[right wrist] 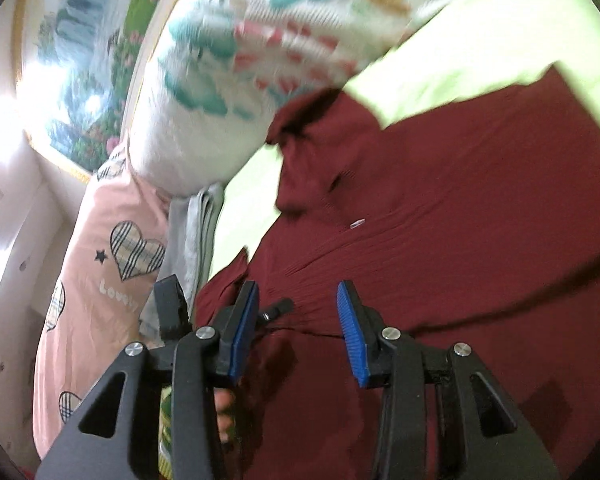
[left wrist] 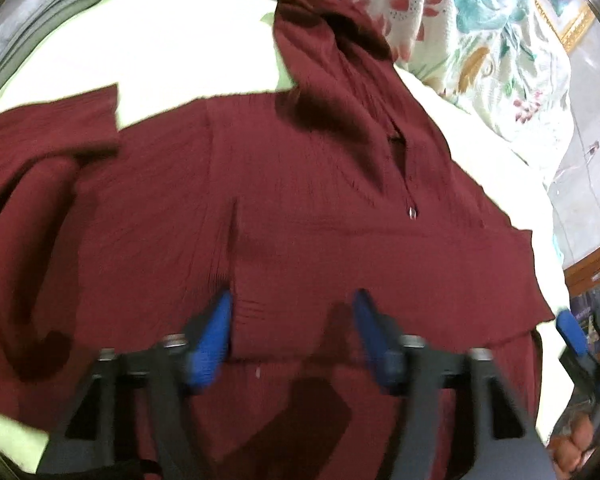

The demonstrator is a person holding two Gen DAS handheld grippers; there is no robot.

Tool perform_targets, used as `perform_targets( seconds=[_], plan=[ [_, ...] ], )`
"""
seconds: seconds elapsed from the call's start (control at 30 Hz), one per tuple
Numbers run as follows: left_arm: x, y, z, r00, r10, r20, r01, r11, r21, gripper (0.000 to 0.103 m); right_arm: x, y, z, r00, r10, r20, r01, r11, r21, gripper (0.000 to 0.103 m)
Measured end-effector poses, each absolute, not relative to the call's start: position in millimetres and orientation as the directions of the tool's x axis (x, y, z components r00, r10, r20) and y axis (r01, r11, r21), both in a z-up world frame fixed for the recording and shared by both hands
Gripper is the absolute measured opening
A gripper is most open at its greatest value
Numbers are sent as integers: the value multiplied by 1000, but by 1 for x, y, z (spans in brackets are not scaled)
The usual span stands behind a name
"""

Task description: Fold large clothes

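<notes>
A dark red hooded garment (left wrist: 300, 200) lies spread front-up on a pale green bed sheet (left wrist: 160, 40). Its hood (left wrist: 332, 52) points away and one sleeve (left wrist: 48, 128) is folded in at the left. My left gripper (left wrist: 292, 312) hangs low over the lower body of the garment, jaws apart. A raised fold edge runs beside its left pad (left wrist: 220, 320). In the right wrist view the same garment (right wrist: 460, 220) fills the right side, hood (right wrist: 320, 140) toward the quilt. My right gripper (right wrist: 300, 316) stands open above the cloth, nothing pinched. Its blue pad (left wrist: 572, 332) shows at the garment's right edge.
A floral quilt (right wrist: 240, 60) is bunched at the head of the bed, close to the hood. A pink pillow with plaid hearts (right wrist: 100, 272) and folded grey cloth (right wrist: 196, 232) lie beside it. A wooden bed edge (left wrist: 592, 264) runs along the right, and a hand (left wrist: 572, 452) shows there.
</notes>
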State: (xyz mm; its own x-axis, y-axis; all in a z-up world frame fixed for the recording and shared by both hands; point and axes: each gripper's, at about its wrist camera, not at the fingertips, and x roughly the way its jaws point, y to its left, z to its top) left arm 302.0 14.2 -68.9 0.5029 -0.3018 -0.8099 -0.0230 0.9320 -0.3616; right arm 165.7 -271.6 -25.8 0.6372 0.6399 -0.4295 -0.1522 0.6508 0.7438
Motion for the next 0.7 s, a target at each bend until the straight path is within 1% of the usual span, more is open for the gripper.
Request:
perform_targets(
  seconds=[0.03,0.07,0.1,0.23,0.3,0.33,0.4,0.47,0.57,0.7],
  plan=[
    [305,14,-69,502,-314,-806,-16,928,-372,13,161,-282,-23,658,617,-432,-136,661,738,42],
    [309,14,-70,494,-341,-800,-8,918,-396,8,156,-290,-20,678,591,-438,-116,674,729,42],
    [310,15,-67,502,-344,-793,-7,916,-402,8,153,-301,-18,698,561,-445,-93,688,720,42],
    [288,25,-44,604,-263,-752,12,947,-322,7,147,-342,-11,763,429,-483,-4,750,661,43],
    [280,38,-43,617,-216,-756,-20,957,-290,7,152,-363,-12,780,355,-516,58,779,624,46],
    [278,45,-44,614,-210,-761,-34,956,-291,7,157,-371,-13,782,330,-529,83,786,613,49],
    [277,55,-48,610,-210,-764,-61,949,-310,7,171,-385,-20,773,295,-562,125,797,590,50],
    [277,57,-48,608,-229,-760,-53,944,-326,7,190,-392,-28,744,285,-604,147,812,564,50],
    [275,55,-49,612,-201,-765,-61,952,-299,7,226,-392,-44,687,282,-670,158,842,517,51],
    [280,65,-59,597,-199,-777,-102,942,-320,7,254,-401,-65,637,282,-717,185,847,498,51]
  ],
)
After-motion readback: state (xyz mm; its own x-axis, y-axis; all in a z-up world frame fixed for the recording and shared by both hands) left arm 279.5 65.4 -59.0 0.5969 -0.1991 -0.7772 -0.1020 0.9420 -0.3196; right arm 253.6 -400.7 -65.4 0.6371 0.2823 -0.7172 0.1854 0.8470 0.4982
